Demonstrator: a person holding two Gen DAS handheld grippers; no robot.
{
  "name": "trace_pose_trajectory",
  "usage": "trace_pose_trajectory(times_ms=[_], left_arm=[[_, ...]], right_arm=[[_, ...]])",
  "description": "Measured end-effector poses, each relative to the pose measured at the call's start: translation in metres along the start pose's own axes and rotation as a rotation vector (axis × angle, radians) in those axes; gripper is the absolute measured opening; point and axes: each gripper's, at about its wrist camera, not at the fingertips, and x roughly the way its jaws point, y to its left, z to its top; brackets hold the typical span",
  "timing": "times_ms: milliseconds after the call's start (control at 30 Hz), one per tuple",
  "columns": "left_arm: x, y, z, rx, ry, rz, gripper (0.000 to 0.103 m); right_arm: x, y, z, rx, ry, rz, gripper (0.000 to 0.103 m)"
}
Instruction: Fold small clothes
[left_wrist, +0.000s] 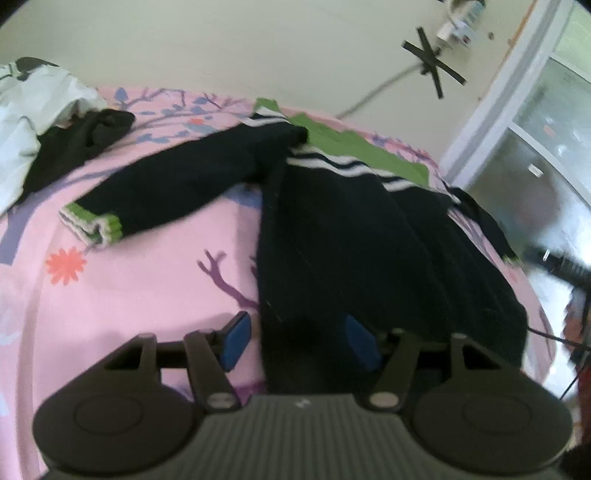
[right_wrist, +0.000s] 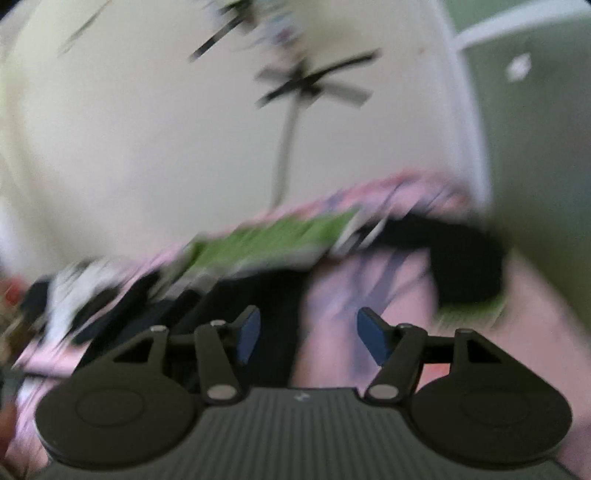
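Pink floral sheet (left_wrist: 129, 280) fills most of what I see from the left wrist, purple branch print and orange flowers on it, cream wall (left_wrist: 229, 48) behind at the far side. On it, spread flat, the dark navy sweater (left_wrist: 343, 236): body runs from near centre toward the far right, one sleeve (left_wrist: 177, 184) stretched out to the left, ending in a green and white striped cuff (left_wrist: 94, 225). White stripes cross the sweater's far end, green collar part (left_wrist: 354, 147) sticks out beyond toward the wall. Far left I see a pile of white and black clothes (left_wrist: 40, 125), apart from the sweater. Window frame (left_wrist: 517, 92) at far right, black tape cross (left_wrist: 432, 59) on the wall.

My left gripper (left_wrist: 299, 339) sits at the near hem of the sweater, blue pads partly apart; the hem's left edge lies between them, pads not pressing on it as far as I can see, the right pad over the dark cloth.

Right wrist view is badly blurred. My right gripper (right_wrist: 308, 334) has its pads fairly wide apart, nothing gripped; dark sweater (right_wrist: 273, 295) edge under the left pad, pink sheet (right_wrist: 343, 295) under the right one. The other sleeve (right_wrist: 465, 258) curls at far right, green part (right_wrist: 266, 240) beyond, near the wall
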Motion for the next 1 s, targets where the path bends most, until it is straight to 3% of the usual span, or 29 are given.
trace_pose_trajectory(times_ms=[133, 167, 200, 267, 333, 400, 500, 567, 667, 767, 833, 900, 1000], left_arm=[[-0.005, -0.003, -0.010, -0.002, 0.022, -0.038, 0.058], [-0.006, -0.003, -0.012, 0.000, 0.024, -0.042, 0.052], [-0.007, -0.004, -0.013, 0.004, 0.024, -0.041, 0.031], [-0.008, -0.006, -0.014, 0.015, 0.022, -0.009, 0.008], [-0.013, -0.002, -0.011, -0.011, 0.024, -0.022, 0.008], [-0.026, 0.003, -0.007, -0.053, -0.001, -0.078, 0.008], [-0.046, 0.005, -0.005, -0.078, -0.041, -0.149, 0.008], [-0.052, 0.002, -0.009, -0.062, -0.046, -0.153, 0.008], [-0.045, -0.002, -0.020, -0.022, -0.006, -0.082, 0.009], [-0.035, 0.010, -0.031, -0.048, 0.040, -0.041, 0.012], [-0.038, 0.022, -0.031, -0.095, 0.027, -0.042, 0.016], [-0.049, 0.035, -0.029, -0.130, -0.035, -0.016, 0.025], [-0.059, 0.044, -0.029, -0.131, -0.129, 0.119, 0.033]], right_arm=[[0.009, 0.020, -0.046, -0.013, 0.040, 0.117, 0.063], [0.012, 0.022, -0.051, 0.004, 0.035, 0.128, 0.055], [0.016, 0.025, -0.054, 0.014, 0.049, 0.133, 0.034], [0.018, 0.032, -0.049, 0.019, 0.062, 0.148, 0.017], [0.000, 0.038, -0.033, 0.031, 0.030, 0.186, 0.013], [-0.023, 0.051, -0.008, 0.022, 0.009, 0.152, 0.011], [-0.048, 0.068, 0.017, -0.036, 0.013, 0.074, 0.012], [-0.049, 0.076, 0.021, -0.127, 0.079, -0.033, 0.016], [-0.032, 0.068, 0.006, -0.241, 0.224, -0.163, 0.063], [-0.027, 0.059, 0.008, -0.272, 0.204, -0.259, 0.059], [-0.028, 0.060, 0.026, -0.233, 0.123, -0.219, 0.059], [-0.024, 0.074, 0.044, -0.240, 0.050, -0.134, 0.059], [0.001, 0.121, 0.061, -0.387, -0.018, -0.048, 0.060]])
